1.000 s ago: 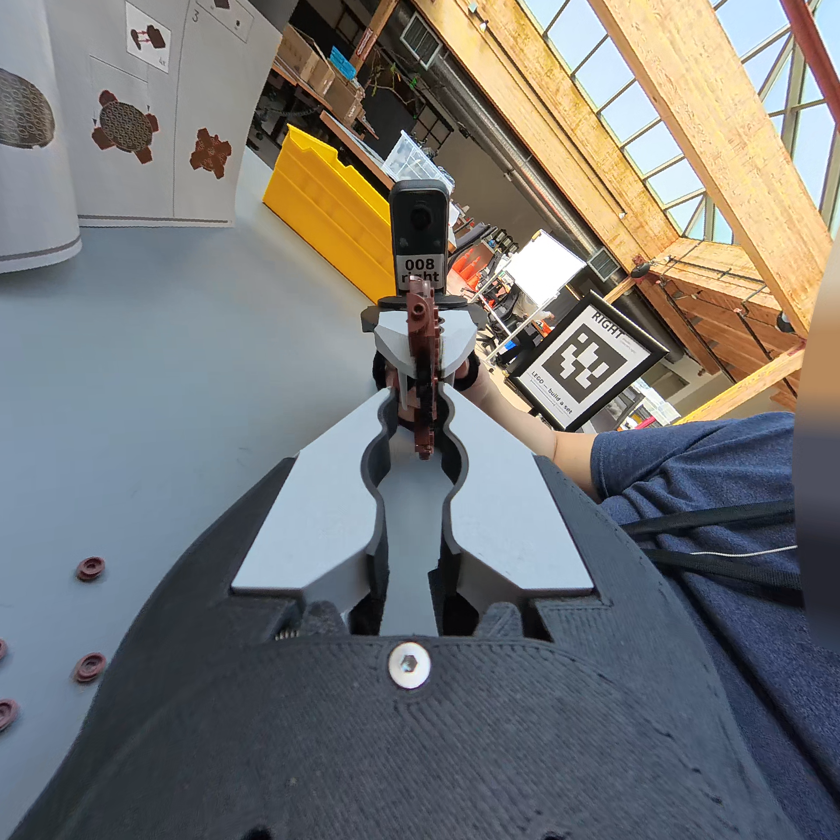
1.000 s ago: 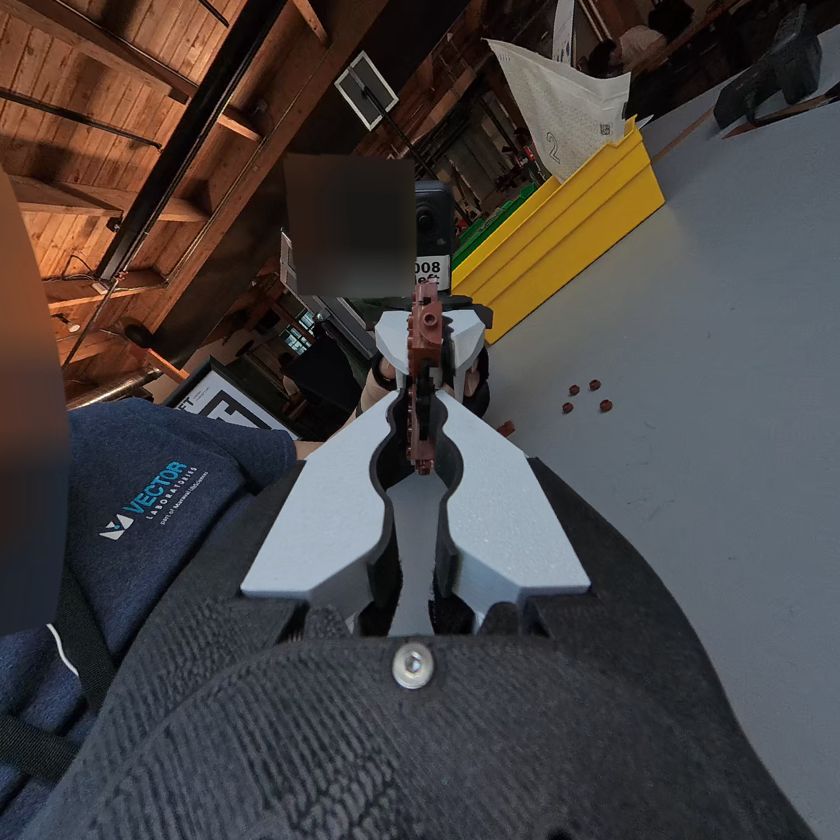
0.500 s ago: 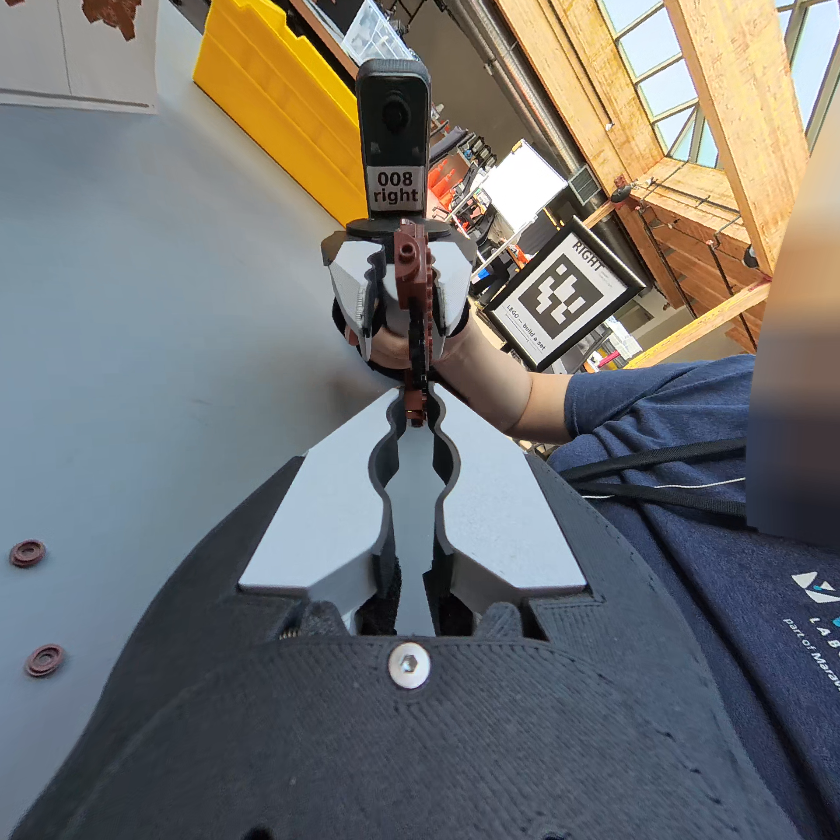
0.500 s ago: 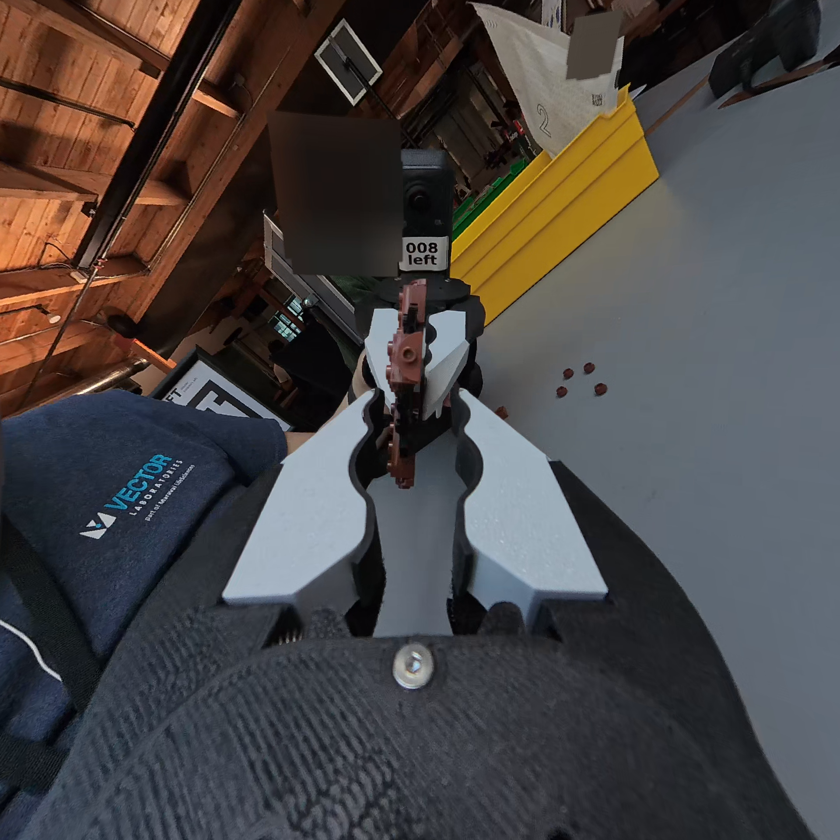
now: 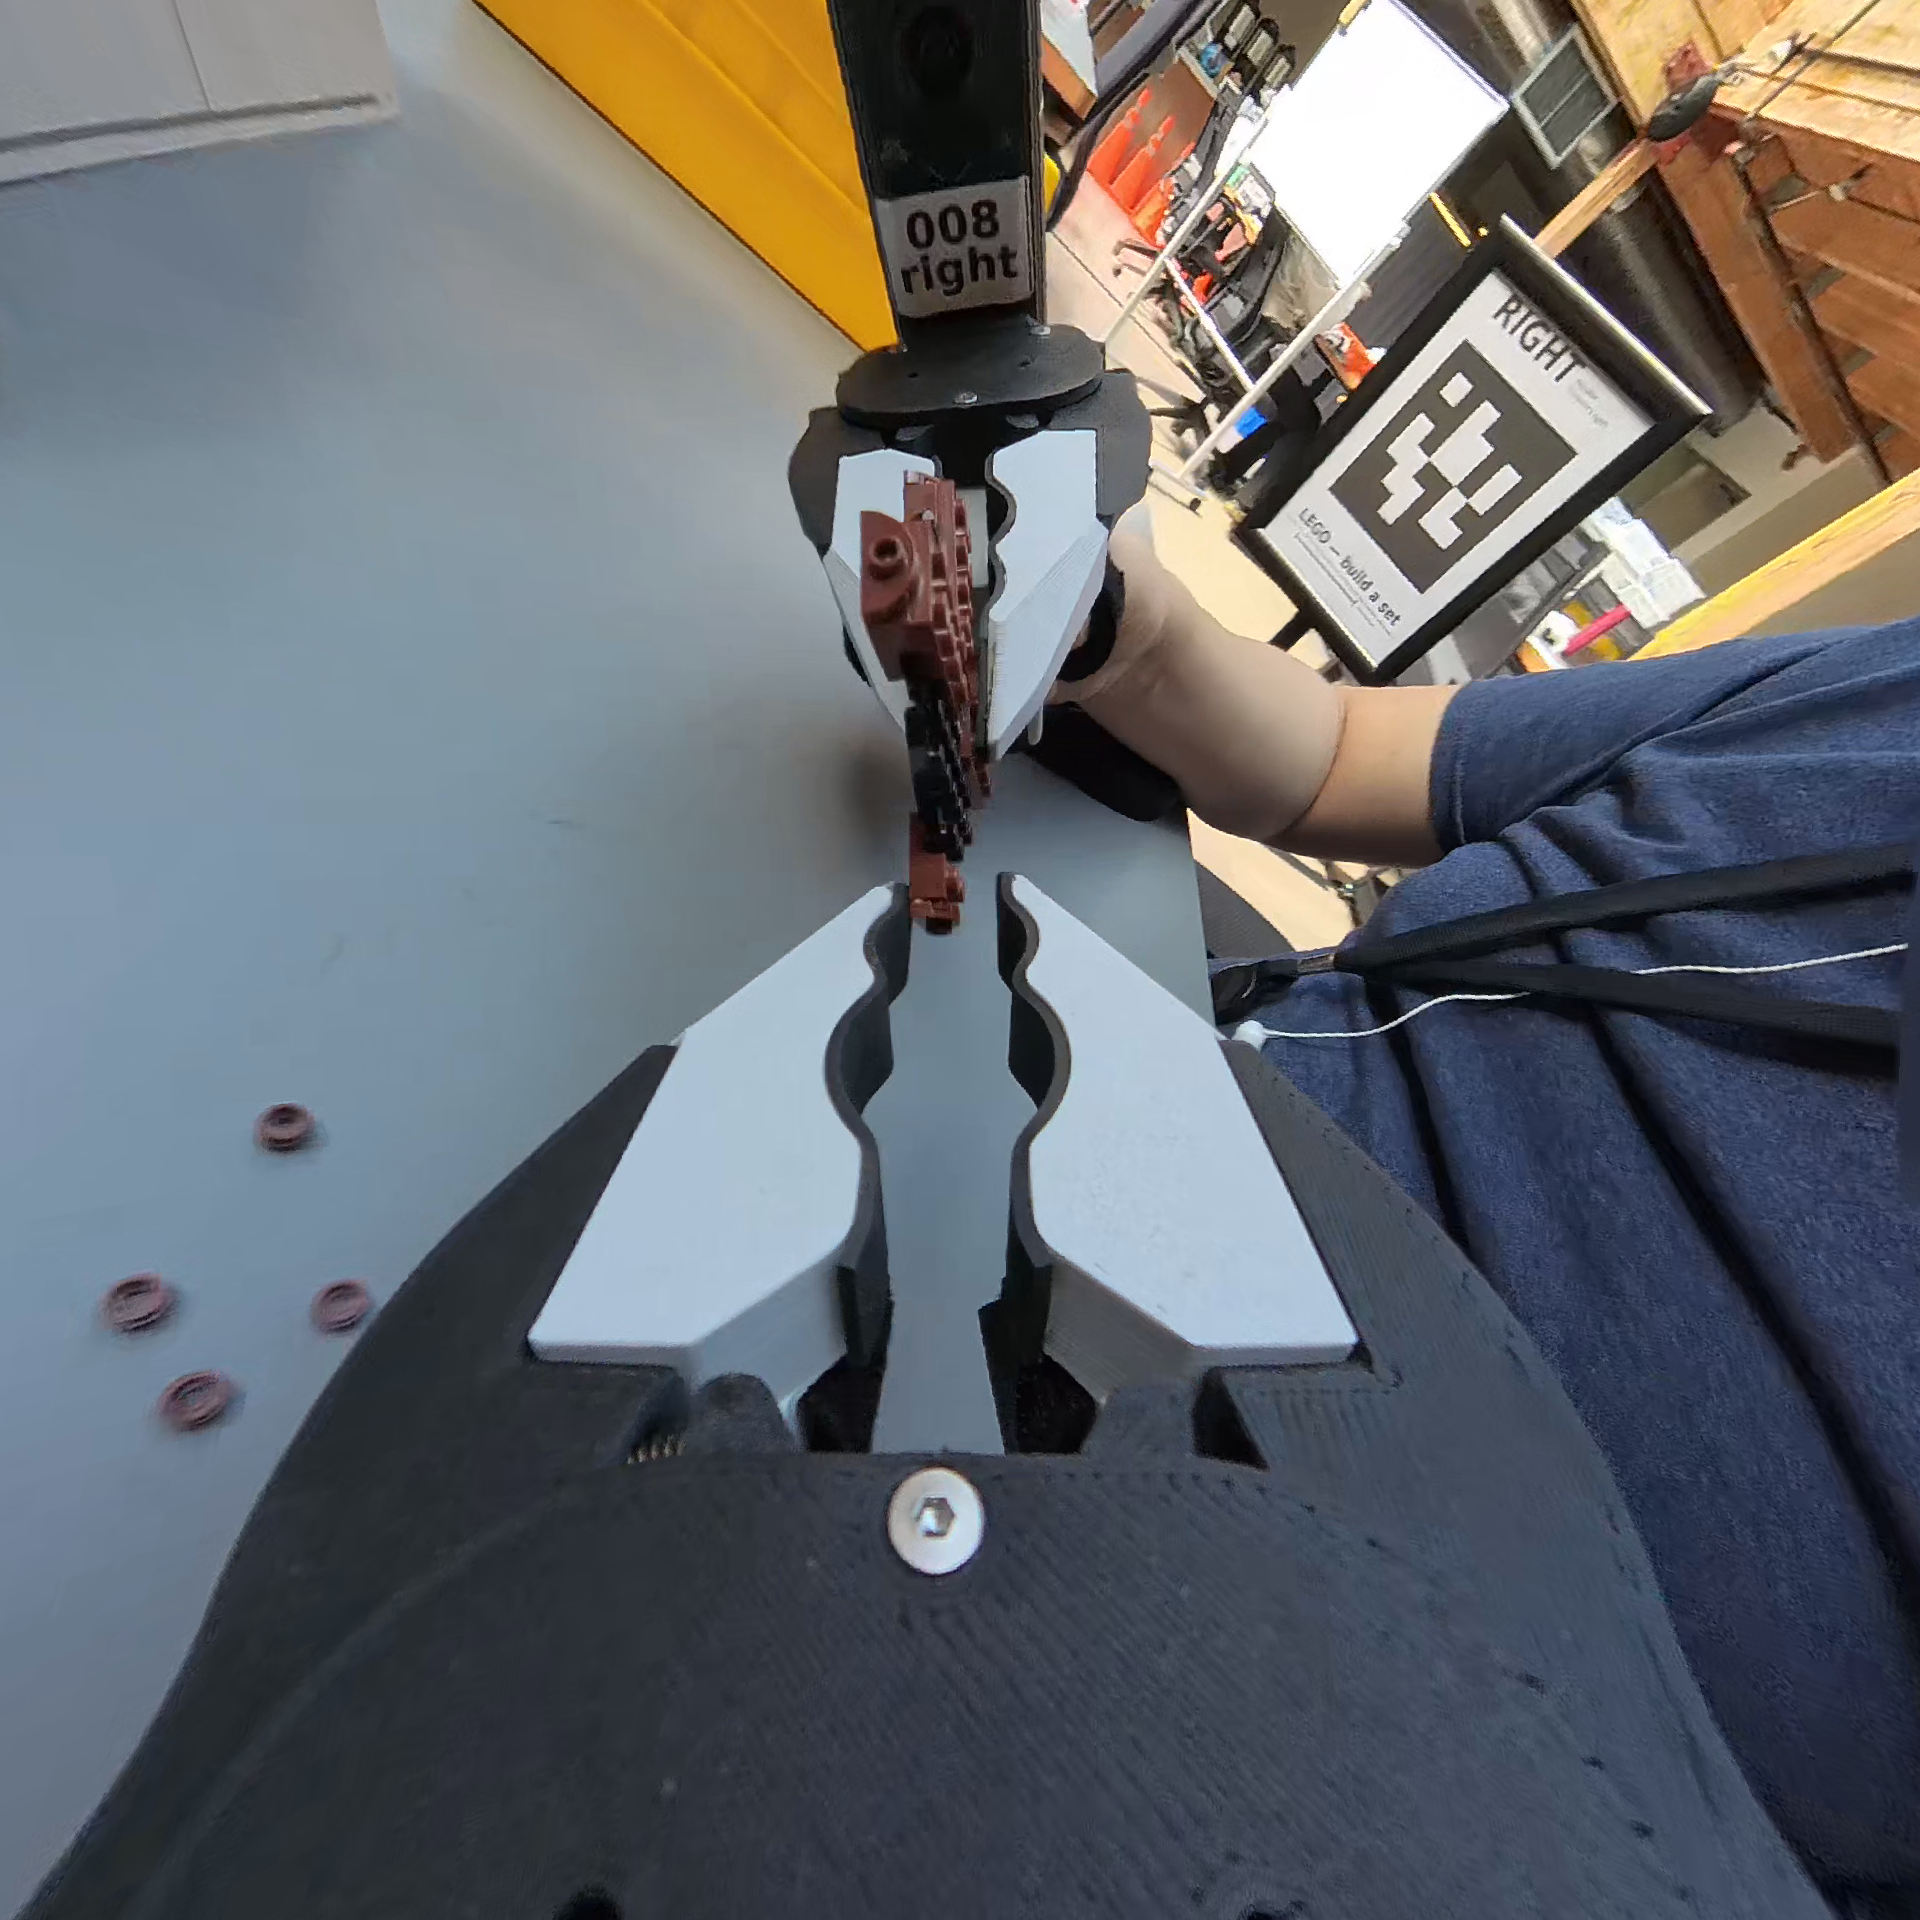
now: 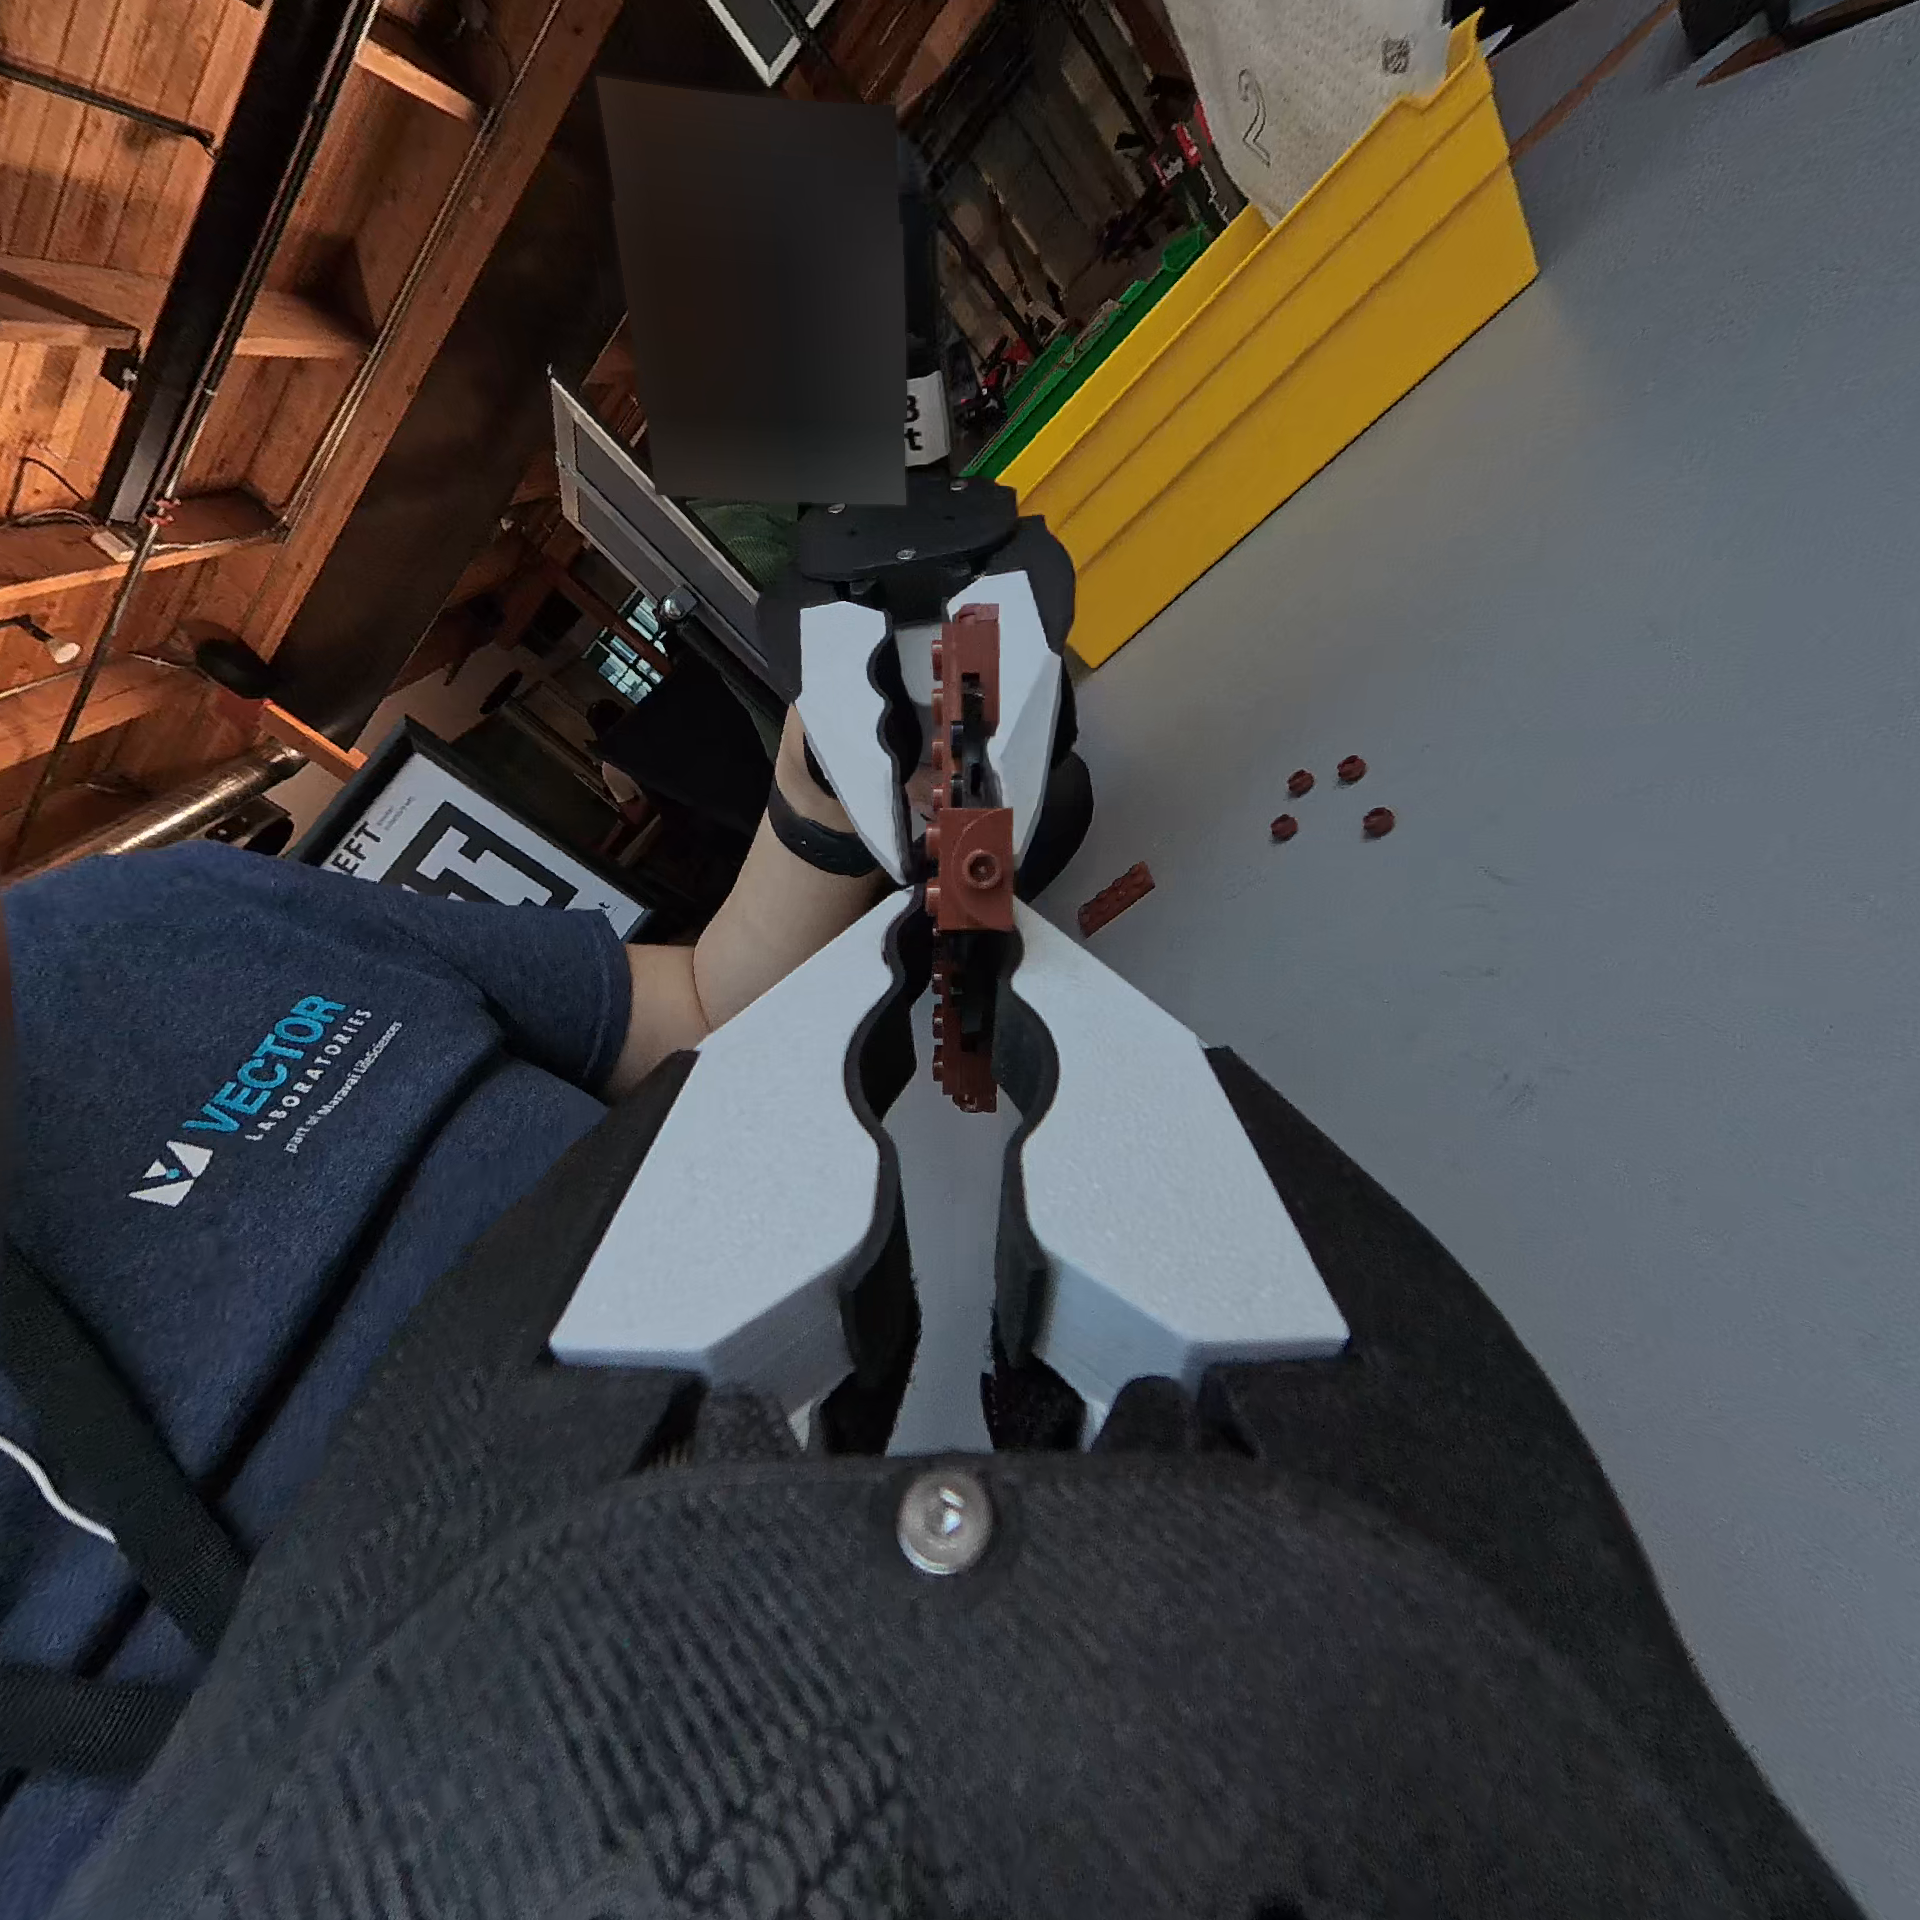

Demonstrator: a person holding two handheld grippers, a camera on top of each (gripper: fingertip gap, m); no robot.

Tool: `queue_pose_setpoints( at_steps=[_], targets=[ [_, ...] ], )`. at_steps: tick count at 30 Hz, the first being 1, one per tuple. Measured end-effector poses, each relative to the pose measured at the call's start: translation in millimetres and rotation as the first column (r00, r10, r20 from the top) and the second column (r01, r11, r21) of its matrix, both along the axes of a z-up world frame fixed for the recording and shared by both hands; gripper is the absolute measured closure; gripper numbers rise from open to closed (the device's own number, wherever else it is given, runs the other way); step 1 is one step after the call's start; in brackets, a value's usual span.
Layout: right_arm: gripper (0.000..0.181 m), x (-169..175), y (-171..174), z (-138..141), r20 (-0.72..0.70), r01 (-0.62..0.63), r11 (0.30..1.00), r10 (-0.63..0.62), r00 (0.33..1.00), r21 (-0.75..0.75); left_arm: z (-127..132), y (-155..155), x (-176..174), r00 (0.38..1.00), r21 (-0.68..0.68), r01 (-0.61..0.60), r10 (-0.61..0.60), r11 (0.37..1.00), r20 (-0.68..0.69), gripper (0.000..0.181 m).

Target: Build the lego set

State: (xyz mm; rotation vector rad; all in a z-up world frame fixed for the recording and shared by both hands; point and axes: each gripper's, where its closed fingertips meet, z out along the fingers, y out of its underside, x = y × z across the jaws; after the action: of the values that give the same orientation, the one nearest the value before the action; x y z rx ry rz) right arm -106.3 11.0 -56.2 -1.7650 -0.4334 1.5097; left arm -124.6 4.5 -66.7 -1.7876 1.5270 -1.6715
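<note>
Brown lego assembly between right tongs

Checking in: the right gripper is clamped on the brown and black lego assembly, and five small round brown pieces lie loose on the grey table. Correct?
Not quite: four small round brown pieces lie loose on the grey table, not five, as the right wrist view shows. The right gripper is indeed clamped on the brown and black lego assembly.

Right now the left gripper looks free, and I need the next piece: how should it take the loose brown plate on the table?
Grip the brown plate across its narrow width, pads on the two long edges, coming straight down. It lies flat on the grey table, elongated, so probably only those long sides give parallel faces; turn the left gripper to match its slant.
</note>
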Motion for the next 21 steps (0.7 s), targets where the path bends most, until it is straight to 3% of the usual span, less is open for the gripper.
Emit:
queue_pose_setpoints(
  at_steps=[3, 5, 8, 9, 11, 13, 16, 21],
  targets=[
    [0.175, 19.7, 10.7, 7.9, -0.089, 0.076, 0.995, -0.081, 0.993, -0.059, 18.1, 42.6, -25.4, 0.979, 0.174, -0.205, 0.198, 0.963, 0.053, 0.153],
    [0.175, 28.4, 14.6, 8.8, -0.108, 0.105, 0.991, -0.114, 0.988, -0.087, 21.8, 52.7, -50.1, 0.958, 0.267, -0.287, 0.283, 0.920, 0.054, 0.153],
    [0.175, 30.3, 17.3, 4.2, -0.067, 0.132, 0.988, -0.138, 0.988, -0.081, -1.5, 54.6, -74.9, 0.921, 0.420, -0.336, 0.388, 0.843, -0.040, 0.156],
    [0.175, 29.4, 17.7, 2.7, -0.060, 0.134, 0.988, -0.139, 0.988, -0.080, -16.5, 59.7, -82.6, 0.883, 0.462, -0.357, 0.455, 0.812, -0.117, 0.162],
    [0.175, 27.6, 18.1, -1.3, -0.053, 0.130, 0.987, -0.135, 0.989, -0.089, -35.2, 74.8, -95.9, 0.736, 0.483, -0.478, 0.634, 0.734, -0.237, 0.167],
    [0.175, 27.4, 19.1, -4.1, -0.061, 0.130, 0.986, -0.137, 0.989, -0.104, -30.3, 52.0, -84.5, 0.747, 0.395, -0.511, 0.622, 0.764, -0.236, 0.173],
    [0.175, 31.2, 20.6, -2.6, -0.067, 0.143, 0.985, -0.150, 0.986, -0.100, -41.2, 41.6, -86.7, 0.668, 0.466, -0.519, 0.680, 0.717, -0.302, 0.138],
    [0.175, 41.4, 23.0, 6.6, -0.107, 0.180, 0.980, -0.188, 0.976, -0.082, -74.2, 37.8, -81.5, 0.624, 0.519, -0.437, 0.663, 0.735, -0.413, 0.145]
  ],
)
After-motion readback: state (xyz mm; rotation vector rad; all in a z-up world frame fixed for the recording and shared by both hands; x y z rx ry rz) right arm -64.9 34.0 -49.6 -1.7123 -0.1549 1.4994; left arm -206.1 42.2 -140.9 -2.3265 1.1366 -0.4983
